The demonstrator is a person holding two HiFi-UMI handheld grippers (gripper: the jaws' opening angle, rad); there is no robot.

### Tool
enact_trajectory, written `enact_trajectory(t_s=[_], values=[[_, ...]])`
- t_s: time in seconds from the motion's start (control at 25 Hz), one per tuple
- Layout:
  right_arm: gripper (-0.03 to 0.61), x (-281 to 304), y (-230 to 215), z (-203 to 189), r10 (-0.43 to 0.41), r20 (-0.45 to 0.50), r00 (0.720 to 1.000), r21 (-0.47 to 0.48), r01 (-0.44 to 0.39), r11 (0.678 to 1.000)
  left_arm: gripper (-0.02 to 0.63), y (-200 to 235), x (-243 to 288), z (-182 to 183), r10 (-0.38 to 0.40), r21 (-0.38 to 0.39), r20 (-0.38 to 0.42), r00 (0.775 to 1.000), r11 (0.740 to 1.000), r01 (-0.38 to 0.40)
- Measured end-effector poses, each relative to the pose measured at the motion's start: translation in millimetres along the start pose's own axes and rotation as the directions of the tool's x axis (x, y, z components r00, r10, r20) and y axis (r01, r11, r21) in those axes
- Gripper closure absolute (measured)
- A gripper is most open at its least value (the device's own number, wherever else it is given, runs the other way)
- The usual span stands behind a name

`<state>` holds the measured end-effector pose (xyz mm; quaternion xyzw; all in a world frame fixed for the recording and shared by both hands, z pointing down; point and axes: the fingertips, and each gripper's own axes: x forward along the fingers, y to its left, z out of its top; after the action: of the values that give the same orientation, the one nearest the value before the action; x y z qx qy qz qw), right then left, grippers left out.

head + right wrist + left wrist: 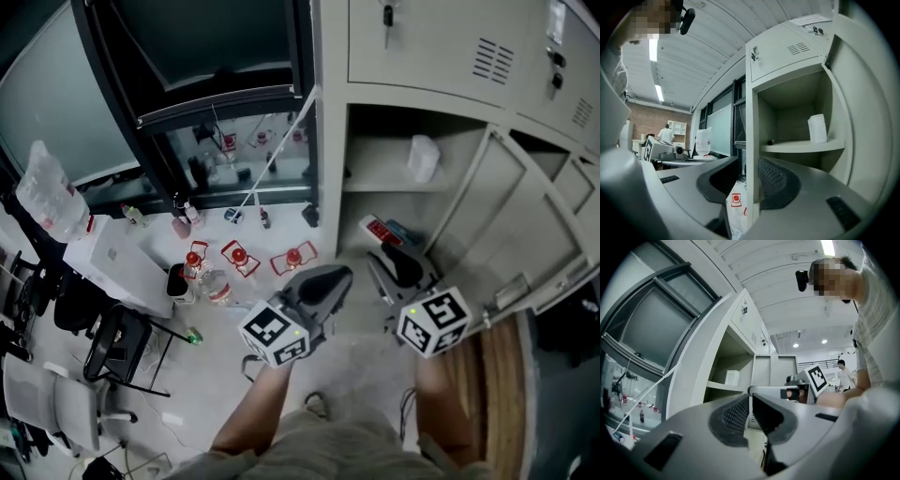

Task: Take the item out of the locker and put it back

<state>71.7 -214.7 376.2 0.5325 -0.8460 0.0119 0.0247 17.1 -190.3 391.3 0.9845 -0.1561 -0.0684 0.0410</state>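
Open, empty right gripper (394,265) below the white packet (424,157) in the locker (330,141)

Head view: the white packet stands upright on the shelf (375,185) of the open locker, well apart from both grippers; the right gripper points toward the lower compartment and the left gripper (330,278) hangs just beside it. Left gripper view: its jaws are pressed together on nothing, so I judge it best kept clear of the opening. Right gripper view: the jaws stand apart with nothing held; the locker's front post lines up between them, and the packet sits higher and to the right. To reach well, I judge the right gripper should rise to shelf height, swing right past the post, straddle the packet's middle and close softly; the packet looks light and may tip.
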Motion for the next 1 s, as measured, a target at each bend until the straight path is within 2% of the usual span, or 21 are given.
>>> enact_trajectory(t_s=[0.2, 0.32, 0.68, 1.0], values=[[0.469, 20, -16, 10, -0.013, -0.012, 1.000, -0.022, 0.013, 1.000, 0.603, 7, 6, 4, -0.004, 0.024, -0.015, 1.000, 1.000, 0.005], [0.465, 35, -28, 21, -0.015, -0.018, 1.000, -0.035, 0.015, 0.999, 0.603, 13, 10, 5, 0.021, 0.031, -0.018, 1.000, 0.999, -0.020], [0.465, 90, -53, 44, -0.034, -0.054, 0.998, 0.013, 0.035, 0.999, 0.603, 25, 22, 9, 0.075, 0.042, -0.028, 0.997, 0.996, -0.073], [0.465, 123, -65, 46, -0.090, -0.100, 0.991, -0.042, 0.086, 0.995, 0.603, 38, 31, 23, 0.077, 0.084, -0.035, 0.996, 0.994, -0.074]])
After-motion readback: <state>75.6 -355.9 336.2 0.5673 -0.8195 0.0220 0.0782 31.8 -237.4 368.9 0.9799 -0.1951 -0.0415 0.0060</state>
